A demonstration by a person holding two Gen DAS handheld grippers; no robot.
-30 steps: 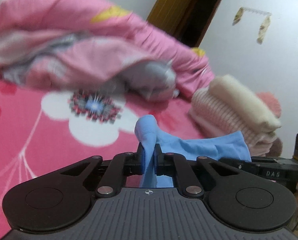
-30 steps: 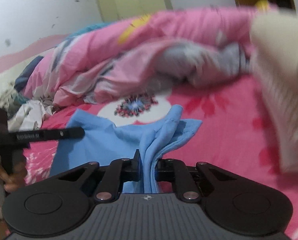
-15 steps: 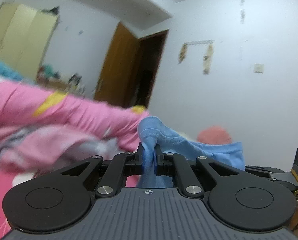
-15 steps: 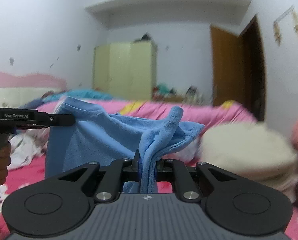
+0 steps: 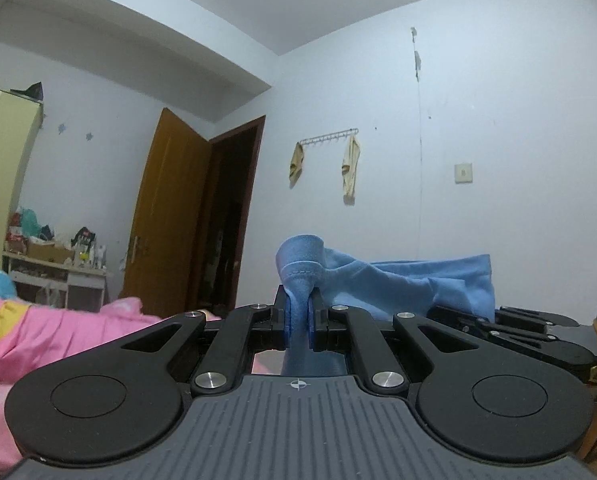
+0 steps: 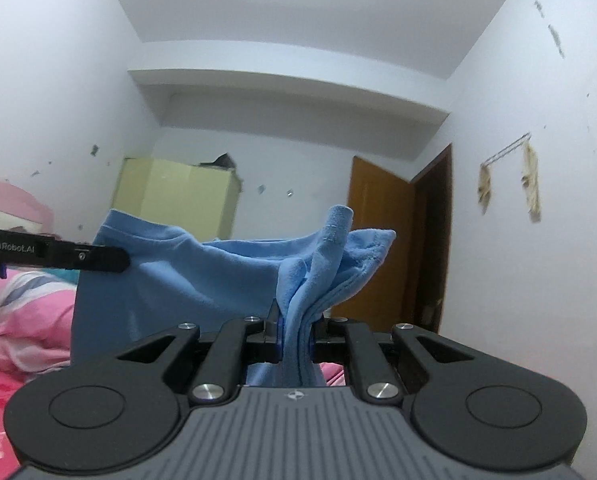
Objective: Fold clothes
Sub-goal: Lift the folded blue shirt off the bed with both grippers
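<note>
From each wrist we look forward along the fingers, about level, close over the blue garment (image 5: 398,280) (image 6: 202,276); both views share the brown door (image 5: 170,216) (image 6: 378,240)

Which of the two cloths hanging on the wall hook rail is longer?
The right cloth is longer: it hangs from the rail's right end and reaches lower than the left cloth, which is shorter. Both look yellowish and hang beside the open wooden door.

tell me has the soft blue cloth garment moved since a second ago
Yes, upward. The soft blue cloth garment, clamped in both hand-held grippers, lay low against the pink floral bedspread a second ago; now it hangs in front of the brown wooden door.
</note>
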